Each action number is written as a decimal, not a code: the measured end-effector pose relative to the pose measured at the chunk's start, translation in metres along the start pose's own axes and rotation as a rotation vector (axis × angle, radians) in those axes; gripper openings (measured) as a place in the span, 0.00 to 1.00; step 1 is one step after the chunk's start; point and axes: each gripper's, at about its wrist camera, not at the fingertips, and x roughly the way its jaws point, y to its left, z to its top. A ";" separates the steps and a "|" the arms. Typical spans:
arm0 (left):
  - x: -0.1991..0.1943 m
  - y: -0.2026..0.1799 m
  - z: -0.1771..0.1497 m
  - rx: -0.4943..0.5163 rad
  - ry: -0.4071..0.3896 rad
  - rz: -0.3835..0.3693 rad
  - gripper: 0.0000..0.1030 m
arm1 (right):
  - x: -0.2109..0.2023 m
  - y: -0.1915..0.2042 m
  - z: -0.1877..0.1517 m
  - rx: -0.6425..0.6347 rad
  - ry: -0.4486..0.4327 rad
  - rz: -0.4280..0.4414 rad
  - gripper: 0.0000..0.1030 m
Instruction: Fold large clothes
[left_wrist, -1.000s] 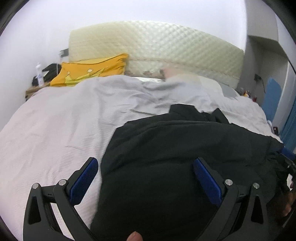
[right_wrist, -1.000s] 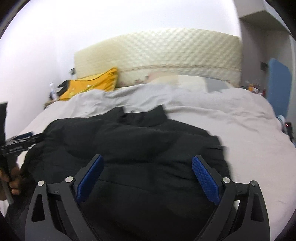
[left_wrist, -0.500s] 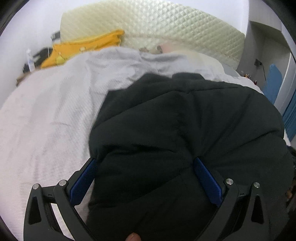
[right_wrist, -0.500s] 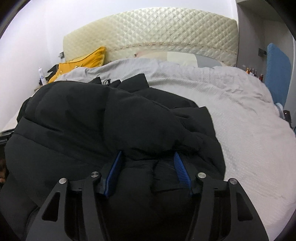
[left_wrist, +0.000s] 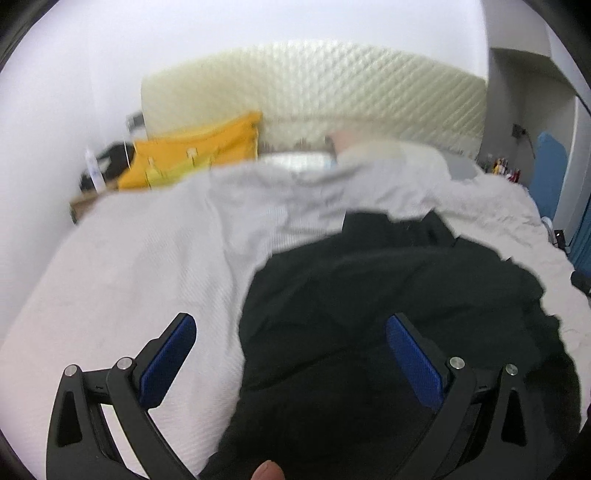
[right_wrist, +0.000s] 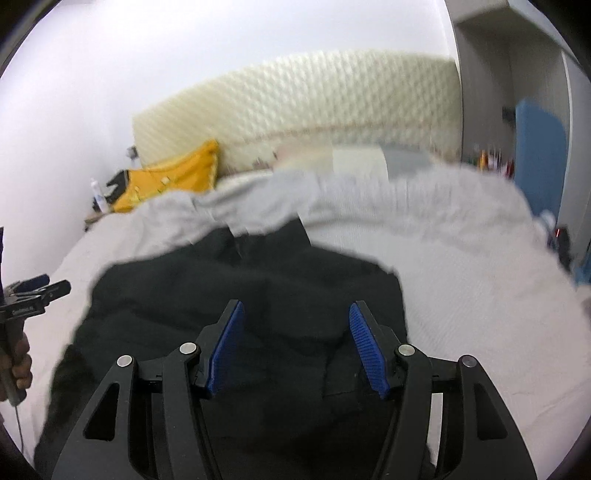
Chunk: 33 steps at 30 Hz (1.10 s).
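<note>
A large black padded jacket (left_wrist: 388, 325) lies spread on a bed covered with a pale grey-white quilt (left_wrist: 147, 266). My left gripper (left_wrist: 291, 332) is wide open above the jacket's left edge, its left finger over the quilt and its right finger over the jacket. In the right wrist view the jacket (right_wrist: 240, 295) fills the lower middle. My right gripper (right_wrist: 295, 325) is partly open above the jacket's lower part and holds nothing. The left gripper (right_wrist: 37, 291) also shows at the left edge of that view. Both views are blurred.
A cream quilted headboard (left_wrist: 314, 88) stands at the far end. A yellow pillow (left_wrist: 195, 151) lies at the back left beside a bedside table with a bottle (left_wrist: 92, 166). A blue panel (right_wrist: 539, 155) stands at the right wall.
Both grippers pulled back and up from the jacket. The right gripper was shut on a fold of it and has opened. The lifted, bunched jacket has dropped flat on the bed.
</note>
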 end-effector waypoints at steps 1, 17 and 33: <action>-0.020 -0.001 0.007 0.002 -0.020 -0.005 1.00 | -0.011 0.004 0.005 -0.005 -0.016 0.002 0.57; -0.279 -0.020 0.019 -0.014 -0.204 -0.055 1.00 | -0.256 0.086 0.053 -0.090 -0.265 0.047 0.57; -0.333 -0.042 -0.081 0.021 -0.097 -0.143 1.00 | -0.309 0.108 -0.041 -0.062 -0.249 0.018 0.58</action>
